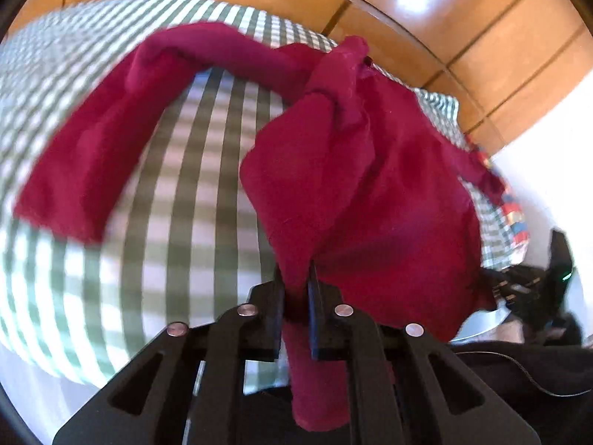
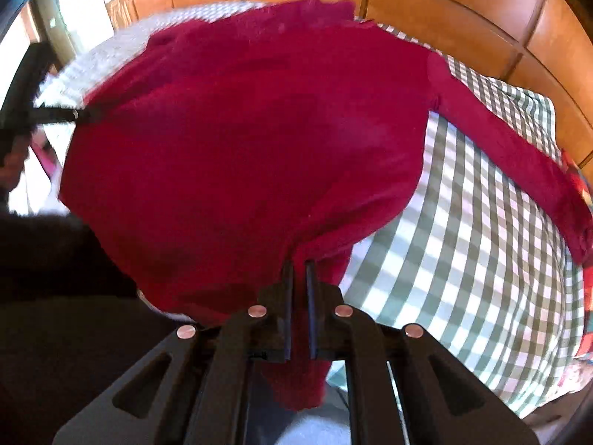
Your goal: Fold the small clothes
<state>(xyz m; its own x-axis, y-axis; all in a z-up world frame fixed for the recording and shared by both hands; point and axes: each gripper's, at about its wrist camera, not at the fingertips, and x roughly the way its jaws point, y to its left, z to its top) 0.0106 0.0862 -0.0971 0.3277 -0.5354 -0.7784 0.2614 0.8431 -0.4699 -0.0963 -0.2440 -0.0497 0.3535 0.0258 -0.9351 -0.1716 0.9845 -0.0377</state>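
A dark red long-sleeved garment (image 1: 370,185) hangs over a green and white checked cloth (image 1: 185,204). My left gripper (image 1: 296,278) is shut on a bunched edge of it, with fabric trailing down between the fingers. One sleeve (image 1: 92,155) arcs out to the left. In the right wrist view the garment (image 2: 241,141) spreads wide, with a sleeve (image 2: 519,155) stretching right. My right gripper (image 2: 299,278) is shut on another part of its edge. The left gripper (image 2: 22,111) shows at the far left, holding the fabric.
The checked cloth (image 2: 463,259) covers the work surface. Orange tiled floor (image 1: 463,18) lies beyond it. A multicoloured item (image 1: 513,215) sits at the cloth's right edge. My right gripper's black body (image 1: 548,282) shows at the right of the left wrist view.
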